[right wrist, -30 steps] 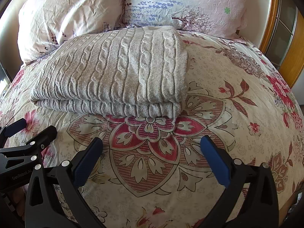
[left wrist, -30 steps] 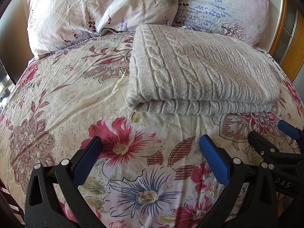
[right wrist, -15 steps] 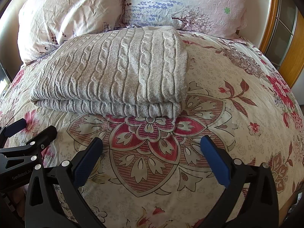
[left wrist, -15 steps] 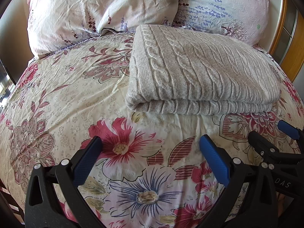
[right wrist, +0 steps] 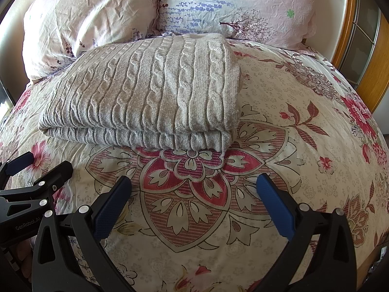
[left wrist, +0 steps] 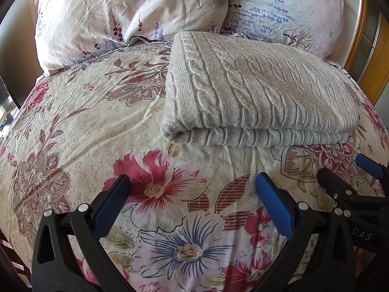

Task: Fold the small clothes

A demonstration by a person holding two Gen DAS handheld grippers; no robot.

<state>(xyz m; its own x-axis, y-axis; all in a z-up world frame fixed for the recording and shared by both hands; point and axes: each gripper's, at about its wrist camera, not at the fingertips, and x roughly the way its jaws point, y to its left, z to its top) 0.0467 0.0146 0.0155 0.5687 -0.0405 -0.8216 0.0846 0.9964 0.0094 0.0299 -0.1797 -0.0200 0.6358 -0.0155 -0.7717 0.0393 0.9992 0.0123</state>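
A grey cable-knit sweater (left wrist: pixel 257 92) lies folded in a neat rectangle on the floral bedspread (left wrist: pixel 85 121), just in front of the pillows; it also shows in the right wrist view (right wrist: pixel 150 95). My left gripper (left wrist: pixel 192 182) is open and empty, hovering over the bedspread short of the sweater's near left corner. My right gripper (right wrist: pixel 193 182) is open and empty, short of the sweater's near right corner. Each gripper shows at the edge of the other's view, the right one (left wrist: pixel 350 172) and the left one (right wrist: pixel 39 168).
Two floral pillows (left wrist: pixel 131 12) (right wrist: pixel 233 2) lean against the headboard behind the sweater. A wooden frame with glass panes (right wrist: pixel 364 36) runs along the right side of the bed. The bed falls off at the left edge (left wrist: pixel 9 112).
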